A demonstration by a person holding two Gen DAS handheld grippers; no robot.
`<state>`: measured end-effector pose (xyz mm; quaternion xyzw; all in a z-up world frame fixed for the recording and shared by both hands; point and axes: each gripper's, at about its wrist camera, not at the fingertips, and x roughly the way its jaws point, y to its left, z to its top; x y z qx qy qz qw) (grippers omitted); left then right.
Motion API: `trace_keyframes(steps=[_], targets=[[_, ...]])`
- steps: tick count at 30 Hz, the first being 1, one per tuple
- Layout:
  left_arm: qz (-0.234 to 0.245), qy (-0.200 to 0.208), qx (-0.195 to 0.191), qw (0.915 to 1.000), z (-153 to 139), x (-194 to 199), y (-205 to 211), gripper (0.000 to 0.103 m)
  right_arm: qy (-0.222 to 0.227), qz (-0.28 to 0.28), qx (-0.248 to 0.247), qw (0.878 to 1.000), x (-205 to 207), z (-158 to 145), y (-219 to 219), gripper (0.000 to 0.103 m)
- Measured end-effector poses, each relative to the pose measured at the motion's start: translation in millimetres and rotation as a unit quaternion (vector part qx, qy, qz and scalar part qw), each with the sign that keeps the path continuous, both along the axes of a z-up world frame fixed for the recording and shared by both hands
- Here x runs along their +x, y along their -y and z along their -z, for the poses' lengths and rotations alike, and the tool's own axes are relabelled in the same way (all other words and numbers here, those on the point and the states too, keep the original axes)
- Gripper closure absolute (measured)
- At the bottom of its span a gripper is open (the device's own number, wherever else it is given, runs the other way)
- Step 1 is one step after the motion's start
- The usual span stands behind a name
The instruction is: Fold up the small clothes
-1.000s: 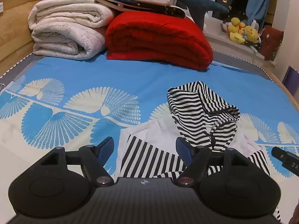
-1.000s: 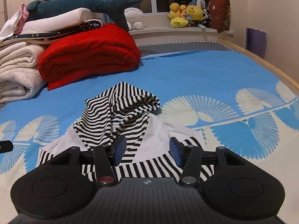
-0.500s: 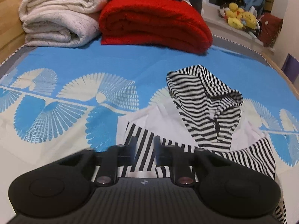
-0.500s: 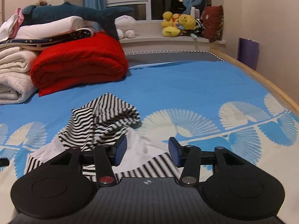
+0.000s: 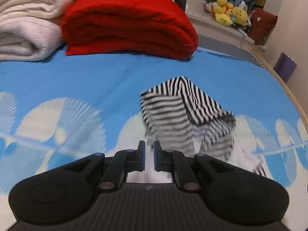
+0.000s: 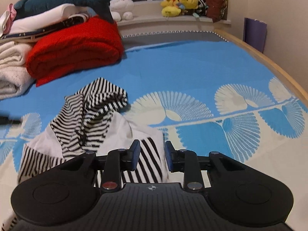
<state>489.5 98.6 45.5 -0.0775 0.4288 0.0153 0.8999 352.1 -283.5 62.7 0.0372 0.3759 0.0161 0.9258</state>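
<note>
A small black-and-white striped hooded top (image 5: 173, 111) lies rumpled on the blue fan-patterned bed sheet (image 5: 96, 80). Its hood is bunched up and blurred with motion. My left gripper (image 5: 149, 154) is at the top's near left edge, its jaws nearly together on a strip of white fabric. In the right wrist view the top (image 6: 92, 111) spreads to the left. My right gripper (image 6: 152, 154) is over the top's striped right corner, its jaws closing. The striped cloth lies between the fingers, and the pads are still clear of it.
A folded red blanket (image 5: 127, 25) and rolled white blankets (image 5: 25, 28) are stacked at the far side of the bed. Plush toys (image 6: 179, 2) sit on the window ledge. The wooden bed edge (image 6: 269, 61) curves along the right, with open blue sheet (image 6: 192, 67) before it.
My left gripper went from wide open to shut on the top's edge and pushed forward, bunching the hood. My right gripper moved right over the striped corner and its jaws narrowed.
</note>
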Motion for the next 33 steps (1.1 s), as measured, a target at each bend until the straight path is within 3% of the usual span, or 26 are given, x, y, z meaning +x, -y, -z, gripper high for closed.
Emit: trace_keyframes(steps=[5, 10, 12, 13, 14, 18, 19, 20, 21, 22, 23, 26, 29, 31, 33], targets=[[0.018, -0.032, -0.002, 0.9993, 31, 115, 2, 0.094, -0.018, 0.023, 0.012, 0.999, 7, 11, 12, 0.074], [0.003, -0.040, -0.013, 0.9991, 66, 206, 5, 0.089, -0.021, 0.036, 0.002, 0.999, 12, 19, 17, 0.073], [0.009, -0.040, -0.011, 0.9991, 78, 232, 10, 0.072, -0.024, 0.045, 0.002, 0.999, 16, 22, 21, 0.073], [0.016, -0.045, -0.011, 0.9988, 86, 246, 14, 0.050, -0.027, 0.053, 0.005, 0.998, 18, 24, 23, 0.073], [0.020, -0.050, -0.007, 0.9985, 93, 258, 18, 0.036, -0.031, 0.063, 0.011, 0.997, 21, 26, 25, 0.073], [0.016, -0.057, 0.025, 0.9980, 114, 291, 26, 0.035, -0.040, 0.069, 0.024, 0.997, 25, 33, 24, 0.073], [0.018, -0.063, 0.022, 0.9976, 120, 297, 26, 0.036, -0.040, 0.066, 0.022, 0.997, 25, 33, 22, 0.073], [0.024, -0.069, 0.018, 0.9972, 125, 301, 27, 0.044, -0.040, 0.063, 0.020, 0.997, 25, 34, 20, 0.073], [0.035, -0.081, 0.016, 0.9960, 131, 303, 29, 0.059, -0.040, 0.062, 0.019, 0.997, 25, 34, 20, 0.073], [0.044, -0.087, 0.021, 0.9950, 134, 303, 31, 0.085, -0.042, 0.061, 0.018, 0.997, 25, 35, 19, 0.073], [0.055, -0.080, 0.026, 0.9950, 130, 301, 32, 0.101, -0.043, 0.062, 0.020, 0.997, 26, 36, 19, 0.073], [0.083, -0.054, 0.010, 0.9950, 102, 286, 34, 0.101, -0.046, 0.071, 0.029, 0.996, 27, 33, 24, 0.073], [0.146, 0.002, 0.020, 0.9890, 47, 242, 49, 0.101, -0.031, 0.078, 0.043, 0.996, 27, 20, 29, 0.073], [0.206, 0.039, 0.019, 0.9775, 9, 187, 61, 0.101, -0.017, 0.079, 0.053, 0.995, 26, 9, 30, 0.073], [0.272, 0.074, 0.036, 0.9587, -23, 115, 75, 0.101, -0.003, 0.082, 0.064, 0.995, 23, 1, 32, 0.073]])
